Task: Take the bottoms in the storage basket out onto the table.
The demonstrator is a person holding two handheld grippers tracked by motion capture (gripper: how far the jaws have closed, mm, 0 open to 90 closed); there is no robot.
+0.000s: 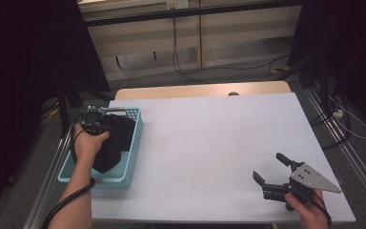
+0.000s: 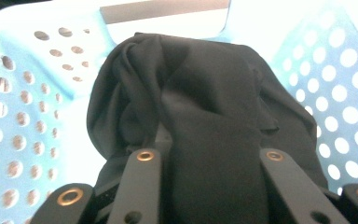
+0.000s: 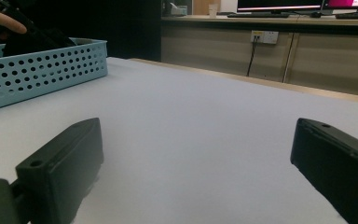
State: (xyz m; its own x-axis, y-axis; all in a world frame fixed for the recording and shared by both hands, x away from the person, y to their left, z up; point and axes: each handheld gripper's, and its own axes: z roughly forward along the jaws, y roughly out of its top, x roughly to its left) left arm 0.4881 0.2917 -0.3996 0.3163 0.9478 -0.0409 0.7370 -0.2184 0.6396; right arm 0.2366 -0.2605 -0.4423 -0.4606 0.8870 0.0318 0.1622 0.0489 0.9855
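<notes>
While the right gripper (image 1: 271,169) rests wide open on the table (image 1: 209,143), the left gripper (image 2: 209,158) clamps the black cloth (image 2: 205,107) over the blue basket (image 1: 136,129).

Both forearms are showing bare, no sleeves. The left gripper (image 2: 209,186) is showing black jaws with brass-ringed screw holes; the right gripper (image 1: 272,170) is wearing a grey triangular plate dotted with screws, a black cable trailing.

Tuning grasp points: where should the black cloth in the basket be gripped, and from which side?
Grip the raised fold of the cloth, coming from above: the basket walls block the sides. The left gripper already pinches a bunched ridge there.
</notes>
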